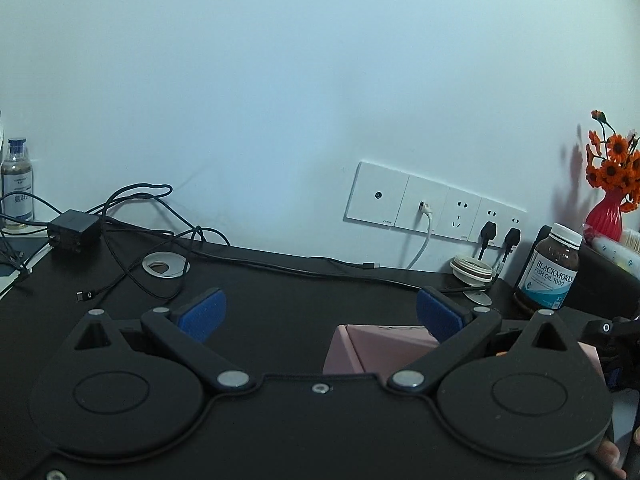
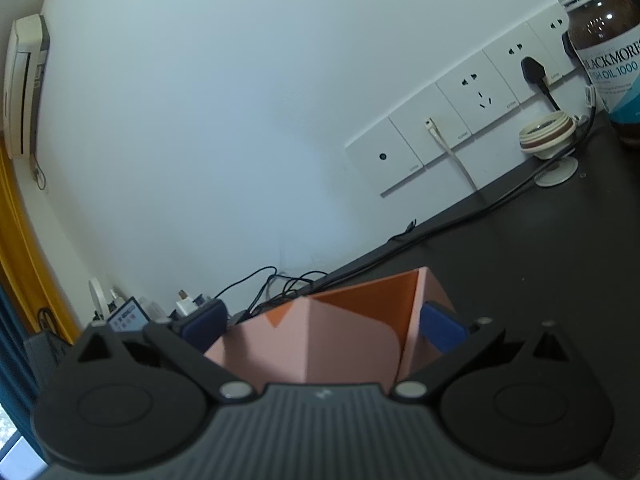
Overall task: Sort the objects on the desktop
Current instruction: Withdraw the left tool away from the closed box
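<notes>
A pink cardboard box [image 1: 372, 350] lies on the black desk [image 1: 280, 292], low between my left gripper's [image 1: 320, 314] blue pads; the jaws stand wide open and the right pad [image 1: 434, 314] is near the box's top edge. In the right wrist view the same box [image 2: 320, 344], pink outside and orange inside, fills the space between my right gripper's [image 2: 320, 326] open pads; whether they touch it is unclear. A brown Blackmores fish oil bottle [image 1: 550, 268] stands at the right, also in the right wrist view [image 2: 608, 48].
Black cables and a power adapter [image 1: 74, 230] lie at back left beside a desk grommet [image 1: 165, 265]. A clear bottle [image 1: 17, 184] stands far left. A jar lid [image 1: 472, 270], wall sockets [image 1: 434, 202] and a red vase of orange flowers [image 1: 608, 184] are at right.
</notes>
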Demonstrator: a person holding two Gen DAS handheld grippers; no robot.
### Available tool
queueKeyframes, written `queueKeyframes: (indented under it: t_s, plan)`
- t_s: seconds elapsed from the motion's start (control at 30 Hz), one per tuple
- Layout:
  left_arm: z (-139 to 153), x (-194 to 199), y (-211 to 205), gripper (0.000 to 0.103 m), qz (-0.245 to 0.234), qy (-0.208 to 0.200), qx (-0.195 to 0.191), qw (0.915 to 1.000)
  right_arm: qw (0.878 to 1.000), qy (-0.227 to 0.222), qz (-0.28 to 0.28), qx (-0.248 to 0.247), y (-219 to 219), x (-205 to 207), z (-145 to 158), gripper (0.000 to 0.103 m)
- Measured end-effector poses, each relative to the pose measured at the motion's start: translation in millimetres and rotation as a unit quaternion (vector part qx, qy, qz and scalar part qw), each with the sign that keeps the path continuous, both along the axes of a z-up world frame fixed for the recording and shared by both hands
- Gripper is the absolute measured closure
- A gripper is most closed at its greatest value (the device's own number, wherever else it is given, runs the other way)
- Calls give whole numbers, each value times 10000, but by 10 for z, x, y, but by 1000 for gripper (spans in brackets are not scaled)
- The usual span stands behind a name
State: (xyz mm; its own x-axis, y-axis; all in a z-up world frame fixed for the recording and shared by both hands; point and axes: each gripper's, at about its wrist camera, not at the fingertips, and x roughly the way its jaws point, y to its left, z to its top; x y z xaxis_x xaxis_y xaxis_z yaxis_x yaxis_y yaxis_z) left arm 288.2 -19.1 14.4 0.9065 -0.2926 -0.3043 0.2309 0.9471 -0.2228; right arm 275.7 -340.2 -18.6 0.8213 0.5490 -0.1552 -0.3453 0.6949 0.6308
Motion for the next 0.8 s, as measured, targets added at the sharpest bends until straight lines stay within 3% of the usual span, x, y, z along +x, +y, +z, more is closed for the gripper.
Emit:
queueKeyframes:
  t_s: [0.3, 0.4, 0.57, 0.8]
  plan:
    - [23, -39, -37, 0, 152, -128, 227, 9995, 9997, 6, -158, 168, -135, -36, 13, 1]
    - [35, -26, 7, 0, 502, -105, 313, 9982, 9994, 57, -220, 258, -180, -37, 3, 1]
    - [37, 8, 184, 0, 762, 91, -54, 9970, 9981, 48, -560, 233, -249, -76, 13, 1]
    - [12, 68, 184, 0, 1592, 400, 557, 9849, 9913, -93, -1311, -3, -340, -180, 62, 1]
